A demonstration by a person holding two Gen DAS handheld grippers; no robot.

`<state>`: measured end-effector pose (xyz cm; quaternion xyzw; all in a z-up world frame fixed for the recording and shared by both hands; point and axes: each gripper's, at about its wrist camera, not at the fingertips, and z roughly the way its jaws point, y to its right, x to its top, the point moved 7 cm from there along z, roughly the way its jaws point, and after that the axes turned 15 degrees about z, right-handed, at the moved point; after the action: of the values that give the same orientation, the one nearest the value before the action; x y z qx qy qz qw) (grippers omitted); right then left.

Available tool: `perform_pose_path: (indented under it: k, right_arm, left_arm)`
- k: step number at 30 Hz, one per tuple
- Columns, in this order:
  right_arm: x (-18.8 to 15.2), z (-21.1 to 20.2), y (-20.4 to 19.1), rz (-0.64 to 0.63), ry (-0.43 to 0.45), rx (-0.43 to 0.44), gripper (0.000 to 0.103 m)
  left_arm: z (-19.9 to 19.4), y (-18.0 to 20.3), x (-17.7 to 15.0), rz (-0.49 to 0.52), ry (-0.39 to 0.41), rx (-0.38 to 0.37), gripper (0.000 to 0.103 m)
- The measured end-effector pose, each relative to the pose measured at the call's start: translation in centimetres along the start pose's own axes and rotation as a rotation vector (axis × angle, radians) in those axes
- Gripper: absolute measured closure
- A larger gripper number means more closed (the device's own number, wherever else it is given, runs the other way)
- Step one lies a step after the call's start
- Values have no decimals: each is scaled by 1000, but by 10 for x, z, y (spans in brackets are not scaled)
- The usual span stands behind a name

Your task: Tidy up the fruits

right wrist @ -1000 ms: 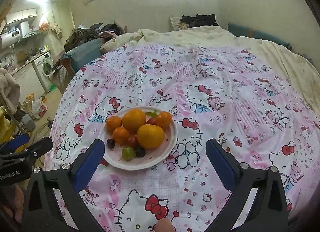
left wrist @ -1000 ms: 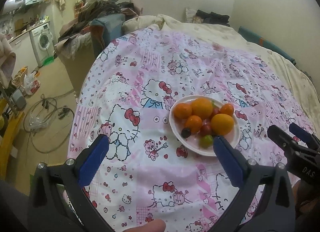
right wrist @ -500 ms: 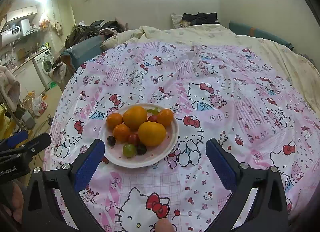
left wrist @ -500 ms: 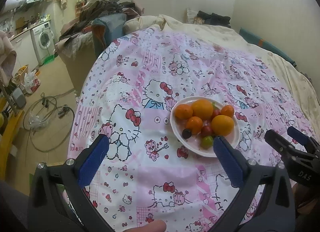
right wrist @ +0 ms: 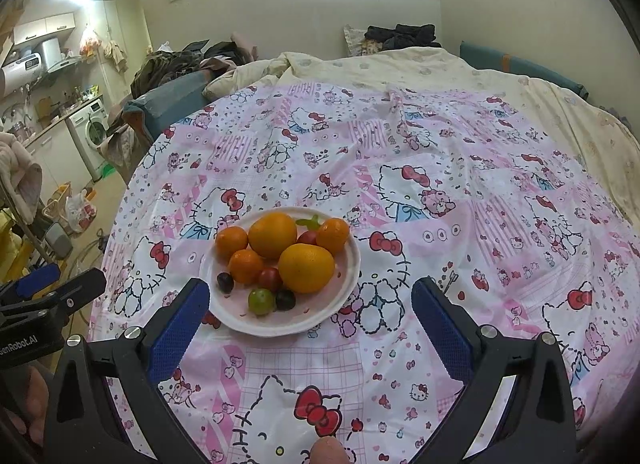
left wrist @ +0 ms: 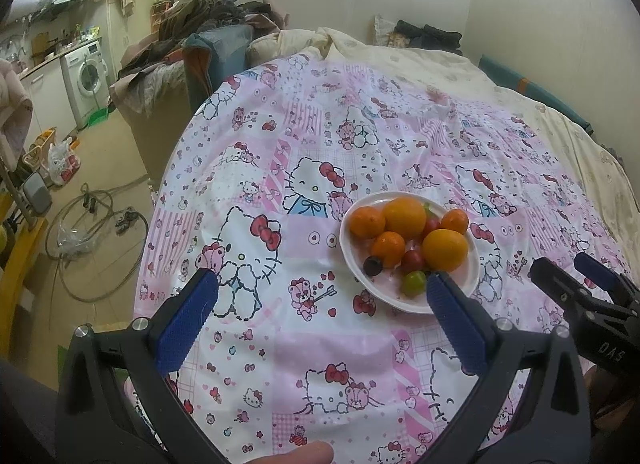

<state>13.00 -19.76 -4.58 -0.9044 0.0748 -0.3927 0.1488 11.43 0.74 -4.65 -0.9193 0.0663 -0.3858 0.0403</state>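
Bedroom with a bed under a thin, glossy pink-and-white cartoon-cat sheet [right wrist: 400, 344], slightly wrinkled, as the work surface. Landmark is the plate [right wrist: 344, 284], round, white, shallow, smooth.

Left gripper [left wrist: 318, 296] hovers on the near side of the plate, black frame, blue textured pads, fingers spread wide, holding nothing; its right pad [left wrist: 452, 316] overlaps the plate's near rim in the left wrist view, contact cannot be told. Right gripper [right wrist: 310, 300] also hangs near of the plate, fingers wide apart, empty; its left pad [right wrist: 180, 328] sits just beside the plate's near-left rim.

All fruit lies on the plate, heaped and touching. At the near rim: a small green grape [right wrist: 261, 301], round and shiny, with a dark grape [right wrist: 285, 299] on its right and another dark grape [right wrist: 225, 282] at the left. Just behind them a red cherry tomato [right wrist: 270, 278], and a big orange [right wrist: 306, 268] right of it, dull pebbly skin. Mid plate, left: a small tangerine [right wrist: 245, 266]. Far side: a second big orange [right wrist: 273, 235], a tangerine [right wrist: 231, 241] to its left, another tangerine [right wrist: 333, 235] to its right, and a red tomato with a green stem [right wrist: 308, 236] between them.

Beyond the plate the sheet gives way to a cream quilt [right wrist: 400, 68], soft and rumpled, then dark clothes [right wrist: 400, 34] against a plain wall. Far left of the plate: tiled floor, a coiled hose [left wrist: 96, 244], a white washing machine [left wrist: 90, 78], and a clothes pile [left wrist: 208, 20].
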Motion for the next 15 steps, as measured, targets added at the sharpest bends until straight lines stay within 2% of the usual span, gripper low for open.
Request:
perform_pose_path:
  k: [15]
  right_arm:
    - [0,1,0,5,-9,-4,0]
  left_arm:
    - [1,1,-3,-7,-10,-8,0]
